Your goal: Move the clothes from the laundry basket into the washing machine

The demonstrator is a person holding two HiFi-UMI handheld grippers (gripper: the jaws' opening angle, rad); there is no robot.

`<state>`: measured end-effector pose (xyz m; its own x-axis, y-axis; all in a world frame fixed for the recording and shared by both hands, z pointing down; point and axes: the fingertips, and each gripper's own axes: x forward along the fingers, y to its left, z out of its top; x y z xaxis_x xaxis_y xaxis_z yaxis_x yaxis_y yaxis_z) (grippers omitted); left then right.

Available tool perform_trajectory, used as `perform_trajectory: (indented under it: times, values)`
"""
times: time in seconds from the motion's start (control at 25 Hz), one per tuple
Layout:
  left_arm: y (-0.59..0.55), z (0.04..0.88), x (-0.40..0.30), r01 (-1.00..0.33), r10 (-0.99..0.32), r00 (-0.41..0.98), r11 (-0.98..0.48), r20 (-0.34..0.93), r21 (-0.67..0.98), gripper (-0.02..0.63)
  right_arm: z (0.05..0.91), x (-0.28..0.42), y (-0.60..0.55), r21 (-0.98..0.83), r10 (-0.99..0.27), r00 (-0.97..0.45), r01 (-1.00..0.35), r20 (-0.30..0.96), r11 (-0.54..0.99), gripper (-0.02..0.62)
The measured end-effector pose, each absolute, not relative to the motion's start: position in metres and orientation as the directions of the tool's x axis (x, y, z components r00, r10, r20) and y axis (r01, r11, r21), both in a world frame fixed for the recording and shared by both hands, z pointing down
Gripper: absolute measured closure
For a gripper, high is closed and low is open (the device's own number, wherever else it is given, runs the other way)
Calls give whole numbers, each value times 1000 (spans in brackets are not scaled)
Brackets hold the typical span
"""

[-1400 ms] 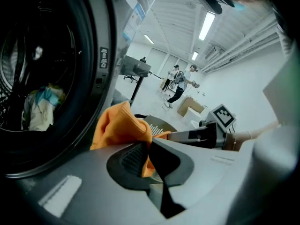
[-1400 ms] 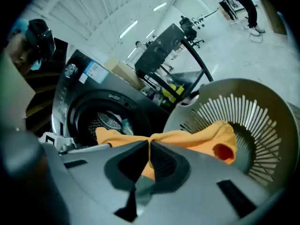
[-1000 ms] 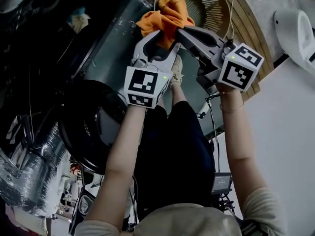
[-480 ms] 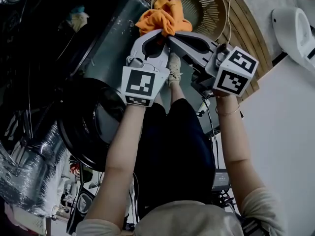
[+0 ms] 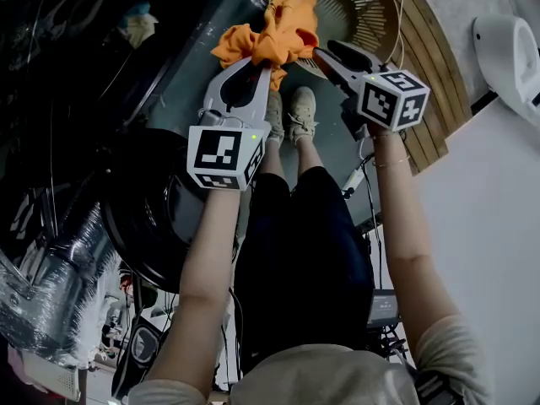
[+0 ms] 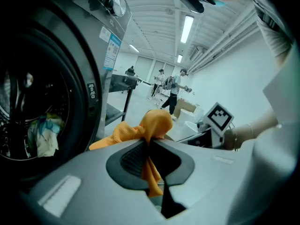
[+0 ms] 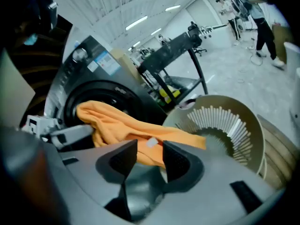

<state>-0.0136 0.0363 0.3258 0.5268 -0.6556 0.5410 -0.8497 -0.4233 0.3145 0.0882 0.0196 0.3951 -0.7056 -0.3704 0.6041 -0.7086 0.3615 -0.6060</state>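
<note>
An orange garment (image 5: 272, 34) hangs over the rim of the beige slatted laundry basket (image 5: 364, 11). My left gripper (image 5: 267, 64) is shut on a fold of this orange garment (image 6: 152, 124), and cloth runs down between the pads of the left gripper (image 6: 150, 142). My right gripper (image 5: 325, 53) sits to the right of the garment, its jaws opening. In the right gripper view the right gripper (image 7: 150, 150) has the orange garment (image 7: 123, 124) just past its tips, unpressed. The washing machine's drum (image 6: 33, 111) gapes at the left with clothes (image 6: 43, 136) inside.
The round washer door (image 5: 156, 213) stands open below my left arm. The person's legs and shoes (image 5: 291, 116) are between the arms. A wooden platform (image 5: 430, 99) carries the basket (image 7: 225, 125). People stand far off in the hall (image 6: 173, 86).
My left jaws closed onto the orange garment and pulled it leftwards toward the machine. My right jaws let go of it, spread apart and dropped away to the right.
</note>
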Motion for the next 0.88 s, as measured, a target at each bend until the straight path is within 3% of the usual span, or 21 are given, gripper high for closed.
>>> perform_trajectory:
  times: [0.12, 0.28, 0.32, 0.4, 0.88]
  values:
    - [39, 327, -20, -854, -659, 519, -415, 544, 312, 575, 458, 101, 17, -526, -338, -595, -804, 729, 279, 423]
    - [44, 329, -23, -856, -655, 516, -412, 553, 312, 575, 515, 97, 17, -551, -261, -575, -818, 776, 163, 403]
    - [45, 330, -24, -858, -655, 514, -409, 555, 312, 575, 522, 97, 16, -552, -251, -571, -821, 782, 146, 423]
    - [47, 333, -26, -860, -655, 510, -405, 558, 311, 574, 523, 95, 12, -566, -255, -580, -813, 774, 134, 555]
    - [44, 338, -4, -832, -626, 553, -436, 550, 342, 572, 320, 46, -3, -823, -399, -862, -456, 313, 338, 575]
